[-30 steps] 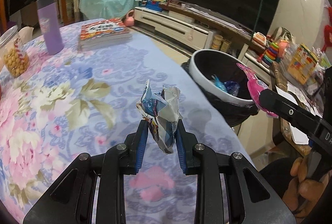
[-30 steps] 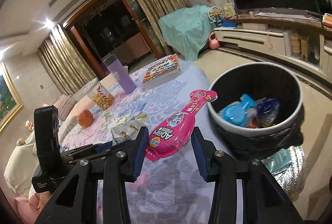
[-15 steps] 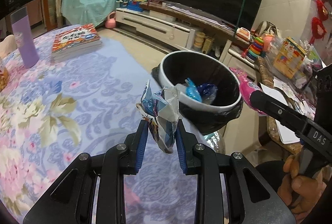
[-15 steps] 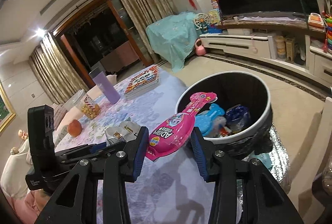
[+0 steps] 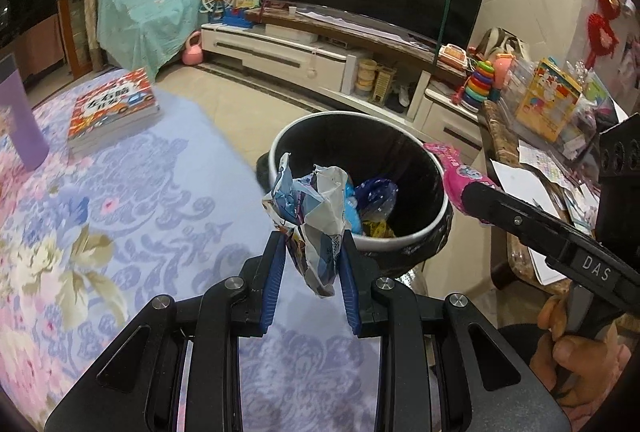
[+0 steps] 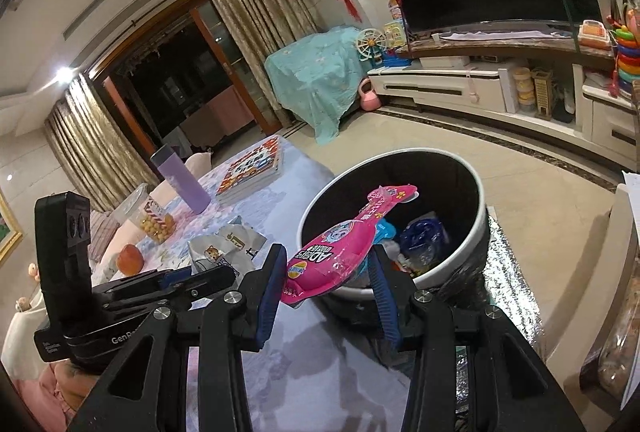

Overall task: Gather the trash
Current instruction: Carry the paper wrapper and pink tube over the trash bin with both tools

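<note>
Left tool [image 5: 312, 264] clamped narrow on a crumpled wrapper [image 5: 316, 216], blue and white, held up between both blue pads [image 5: 274, 274]; wrapper sticks up past the fingertips and hangs a bit below them. Just ahead of the left tool, beyond the wrapper, sits the trash bin [image 5: 416, 232], black liner, white rim, off the desk edge. Blue bags and scraps already lie in the bin bottom.

Right tool [image 6: 328, 284] grips a pink snack packet [image 6: 340, 244] by its lower end, jaws a medium width apart, packet pinched between the pads [image 6: 272, 280]. Packet slants up and forward, its far end over the bin opening [image 6: 476, 232]. In the left view the right tool [image 5: 480, 200] comes in from the right side, the pink packet [image 5: 456, 168] at the bin rim.

Under both tools is the desk [image 5: 140, 192] with a floral blue and pink cloth. Far left of the left tool: a stack of books [image 5: 112, 108] and a purple bottle [image 5: 18, 116]. In the right view, left of the right tool: the left tool [image 6: 172, 280] with its wrapper [image 6: 224, 244], a jar of yellow snacks [image 6: 156, 220], and an orange fruit [image 6: 130, 259] near it.
</note>
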Demonstrator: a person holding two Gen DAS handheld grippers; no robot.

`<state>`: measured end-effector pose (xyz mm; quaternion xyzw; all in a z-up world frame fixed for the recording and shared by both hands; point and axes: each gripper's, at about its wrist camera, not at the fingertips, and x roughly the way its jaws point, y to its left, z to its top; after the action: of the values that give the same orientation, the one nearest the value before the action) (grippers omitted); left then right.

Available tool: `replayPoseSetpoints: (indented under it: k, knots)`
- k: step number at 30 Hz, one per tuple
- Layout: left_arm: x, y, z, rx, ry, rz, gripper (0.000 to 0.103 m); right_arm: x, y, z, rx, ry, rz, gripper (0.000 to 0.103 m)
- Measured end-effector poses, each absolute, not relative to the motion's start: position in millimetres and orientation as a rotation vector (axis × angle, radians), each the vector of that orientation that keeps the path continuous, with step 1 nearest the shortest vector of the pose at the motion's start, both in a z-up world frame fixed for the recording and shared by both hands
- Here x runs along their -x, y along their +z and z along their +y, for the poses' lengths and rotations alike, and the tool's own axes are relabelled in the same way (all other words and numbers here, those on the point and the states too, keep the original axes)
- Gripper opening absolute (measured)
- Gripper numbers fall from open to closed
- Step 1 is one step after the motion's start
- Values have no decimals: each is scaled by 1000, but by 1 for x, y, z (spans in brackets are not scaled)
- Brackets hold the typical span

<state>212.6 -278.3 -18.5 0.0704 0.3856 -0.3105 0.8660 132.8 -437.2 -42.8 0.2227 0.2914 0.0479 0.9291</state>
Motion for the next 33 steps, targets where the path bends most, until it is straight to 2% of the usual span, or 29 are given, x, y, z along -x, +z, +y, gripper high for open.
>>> replayPoseSetpoints:
  k: [33]
  knots:
    - [-257,-27,-333,-193,-672,839,25,-175,-50,-475,-440,78,629,43]
